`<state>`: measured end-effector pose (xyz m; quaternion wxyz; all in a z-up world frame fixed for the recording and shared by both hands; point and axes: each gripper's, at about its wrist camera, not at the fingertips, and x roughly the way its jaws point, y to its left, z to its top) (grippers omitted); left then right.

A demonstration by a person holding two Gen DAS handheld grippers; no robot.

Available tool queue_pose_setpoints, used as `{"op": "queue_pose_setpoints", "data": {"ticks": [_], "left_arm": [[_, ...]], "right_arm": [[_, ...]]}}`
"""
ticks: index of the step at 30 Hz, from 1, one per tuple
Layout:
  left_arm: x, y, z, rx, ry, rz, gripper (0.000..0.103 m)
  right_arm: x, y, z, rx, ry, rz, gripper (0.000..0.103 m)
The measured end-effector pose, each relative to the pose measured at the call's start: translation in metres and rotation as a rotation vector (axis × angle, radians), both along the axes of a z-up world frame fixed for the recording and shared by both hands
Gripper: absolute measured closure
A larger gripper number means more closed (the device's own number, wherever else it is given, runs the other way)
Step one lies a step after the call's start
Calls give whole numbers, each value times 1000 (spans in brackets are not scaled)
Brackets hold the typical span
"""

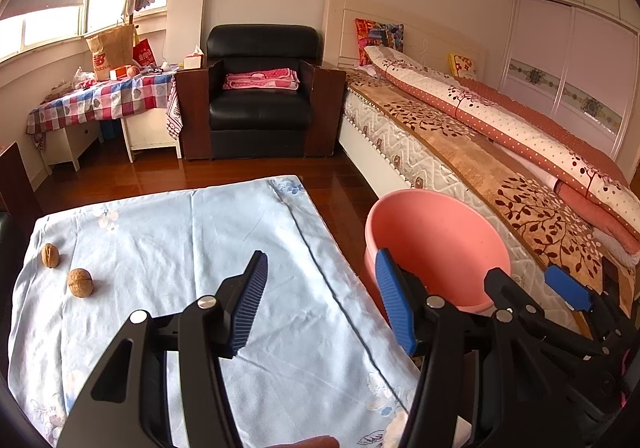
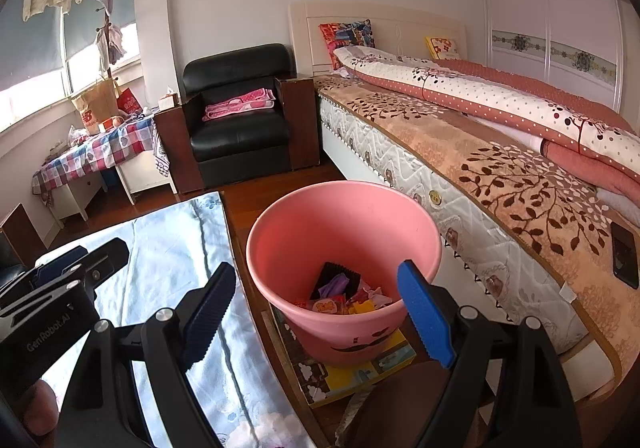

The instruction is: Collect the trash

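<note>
2 walnuts (image 1: 80,282) lie whole, brown, wrinkled on cloth (image 1: 200,248).

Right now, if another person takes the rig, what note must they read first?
Left gripper: open, empty, over the cloth.
Right gripper: open, empty, over the bin.
Done: wrappers are in the bin, which stands between table and bed.
Left: two walnuts lie on the cloth's left side, apart from each other. Pick each and drop it in the bin.
</note>
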<state>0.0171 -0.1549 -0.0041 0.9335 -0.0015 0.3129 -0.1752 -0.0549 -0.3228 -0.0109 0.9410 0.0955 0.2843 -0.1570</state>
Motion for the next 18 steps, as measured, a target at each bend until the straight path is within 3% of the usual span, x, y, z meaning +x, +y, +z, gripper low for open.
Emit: {"op": "queue_pose_setpoints", "data": {"ticks": [18], "left_arm": [[0,-3,-2,9,5,-8,47]], "right_arm": [[1,3,-1,-16,8,4,21]]}}
